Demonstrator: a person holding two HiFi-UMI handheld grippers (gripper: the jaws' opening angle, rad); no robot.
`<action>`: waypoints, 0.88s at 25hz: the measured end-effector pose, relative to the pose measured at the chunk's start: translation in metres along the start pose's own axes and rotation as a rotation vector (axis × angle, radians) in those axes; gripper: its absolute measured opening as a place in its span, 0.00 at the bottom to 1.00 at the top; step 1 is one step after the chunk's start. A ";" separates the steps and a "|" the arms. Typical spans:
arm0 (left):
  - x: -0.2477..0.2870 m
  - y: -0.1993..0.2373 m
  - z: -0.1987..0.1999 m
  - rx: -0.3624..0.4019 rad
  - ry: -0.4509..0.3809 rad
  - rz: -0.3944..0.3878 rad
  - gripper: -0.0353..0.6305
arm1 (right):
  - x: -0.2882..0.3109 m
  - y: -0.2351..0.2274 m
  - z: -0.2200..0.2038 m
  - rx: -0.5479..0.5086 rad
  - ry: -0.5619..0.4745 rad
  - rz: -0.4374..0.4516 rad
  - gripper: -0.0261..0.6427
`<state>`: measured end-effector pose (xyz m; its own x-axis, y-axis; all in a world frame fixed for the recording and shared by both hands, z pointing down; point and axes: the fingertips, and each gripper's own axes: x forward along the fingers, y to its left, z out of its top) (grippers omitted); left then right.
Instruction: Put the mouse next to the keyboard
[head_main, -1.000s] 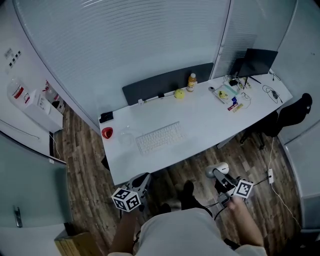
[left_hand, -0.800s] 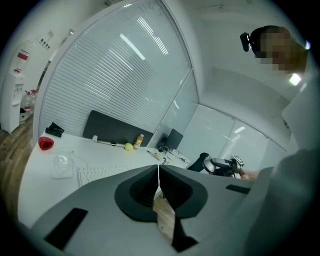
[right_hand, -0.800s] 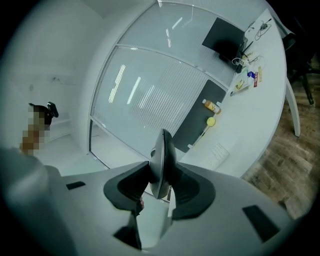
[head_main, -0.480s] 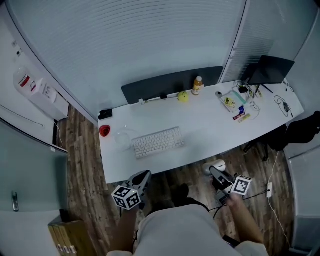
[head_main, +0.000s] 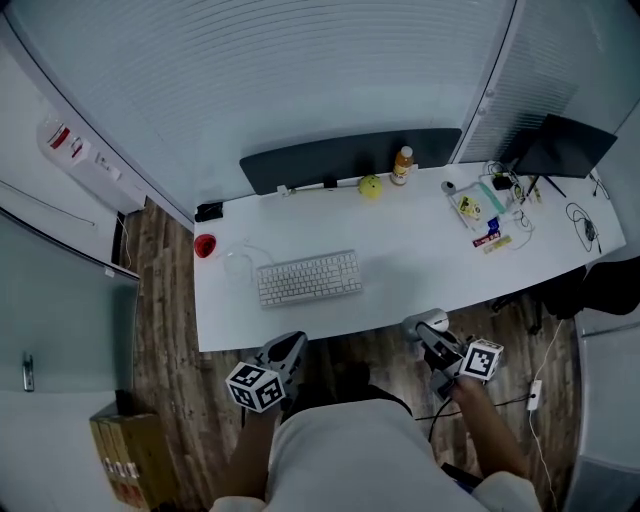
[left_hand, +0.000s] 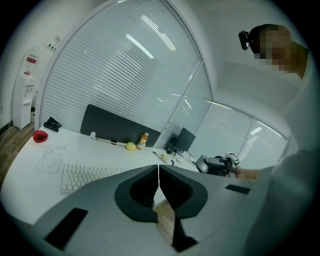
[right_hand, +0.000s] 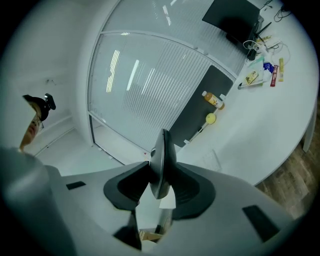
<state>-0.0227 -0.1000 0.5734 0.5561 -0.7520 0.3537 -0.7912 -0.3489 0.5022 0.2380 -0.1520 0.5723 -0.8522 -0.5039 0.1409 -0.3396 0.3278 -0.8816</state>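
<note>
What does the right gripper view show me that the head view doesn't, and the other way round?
Only the right gripper view: the right gripper with its jaws pressing on both sides of the mouse, held edge-on. Only the head view: the keyboard, a small red object and the left gripper, which is short of the desk. Both: the white desk, the orange bottle and the yellow ball.

White keyboard (head_main: 308, 277), white desk (head_main: 420, 250), grey mouse (right_hand: 161, 160), yellow ball (head_main: 371, 185), orange bottle (head_main: 402, 166), dark grey panel (head_main: 300, 170), brown wood-grain floor (head_main: 165, 300), pale striped blinds (head_main: 300, 70).
</note>
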 end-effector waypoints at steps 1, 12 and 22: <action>0.003 -0.001 -0.001 -0.002 0.003 0.002 0.09 | 0.001 -0.003 0.002 0.001 0.008 0.002 0.26; 0.029 0.005 -0.005 -0.017 0.041 0.011 0.09 | 0.027 -0.036 0.018 0.008 0.067 -0.023 0.26; 0.073 0.038 0.009 -0.018 0.097 -0.033 0.09 | 0.068 -0.075 0.027 0.023 0.132 -0.103 0.26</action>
<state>-0.0144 -0.1725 0.6113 0.6047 -0.6823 0.4109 -0.7678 -0.3622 0.5285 0.2167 -0.2327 0.6360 -0.8588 -0.4236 0.2879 -0.4199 0.2603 -0.8695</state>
